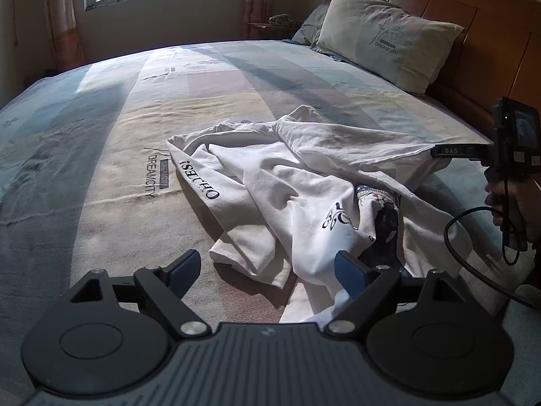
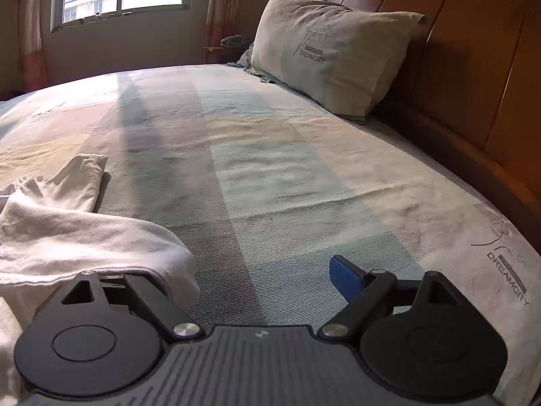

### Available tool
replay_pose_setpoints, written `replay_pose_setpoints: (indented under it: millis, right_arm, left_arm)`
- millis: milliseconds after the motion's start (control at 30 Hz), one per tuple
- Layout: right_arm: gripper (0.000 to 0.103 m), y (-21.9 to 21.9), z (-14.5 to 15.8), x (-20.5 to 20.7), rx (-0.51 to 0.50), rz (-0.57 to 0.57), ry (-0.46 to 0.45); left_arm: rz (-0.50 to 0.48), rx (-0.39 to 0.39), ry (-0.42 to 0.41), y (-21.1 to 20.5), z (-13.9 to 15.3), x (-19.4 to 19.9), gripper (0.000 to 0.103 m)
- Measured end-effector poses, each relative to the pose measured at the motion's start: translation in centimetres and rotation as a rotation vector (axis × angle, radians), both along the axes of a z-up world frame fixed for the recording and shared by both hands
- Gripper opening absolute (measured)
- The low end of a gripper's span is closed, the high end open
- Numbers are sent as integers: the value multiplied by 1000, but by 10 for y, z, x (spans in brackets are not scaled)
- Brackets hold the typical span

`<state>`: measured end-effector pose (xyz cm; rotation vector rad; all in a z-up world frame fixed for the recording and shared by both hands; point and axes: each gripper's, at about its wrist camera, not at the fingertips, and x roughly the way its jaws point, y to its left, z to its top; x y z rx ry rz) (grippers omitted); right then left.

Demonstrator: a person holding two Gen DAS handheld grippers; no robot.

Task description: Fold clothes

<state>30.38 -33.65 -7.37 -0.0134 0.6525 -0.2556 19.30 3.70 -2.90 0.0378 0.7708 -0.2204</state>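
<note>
Claw (image 1: 267, 270) spread over crumpled white shirt (image 1: 304, 186).

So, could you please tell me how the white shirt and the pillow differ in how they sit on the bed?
The white shirt lies crumpled and low on the bedsheet, while the pillow stands propped against the wooden headboard. The white shirt is plain white with black lettering and a dark graphic; the pillow is pale green-grey, matching the bedsheet, with a DREAMCITY print. The white shirt lies near the camera, the pillow at the head end. Both are soft fabric.
</note>
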Motion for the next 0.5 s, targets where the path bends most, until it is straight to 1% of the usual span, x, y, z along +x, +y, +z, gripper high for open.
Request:
replay_pose_setpoints:
  millis: [167, 233, 500]
  right_arm:
    - [91, -47, 13, 1, -43, -134, -45]
    - [91, -64, 18, 1, -88, -185, -69]
    - [91, -127, 40, 11, -193, -323, -100]
  left_arm:
    - [-9, 8, 5, -4, -2, 2, 86]
    - [-10, 11, 8, -5, -3, 3, 86]
    - [-20, 26, 16, -13, -5, 7, 86]
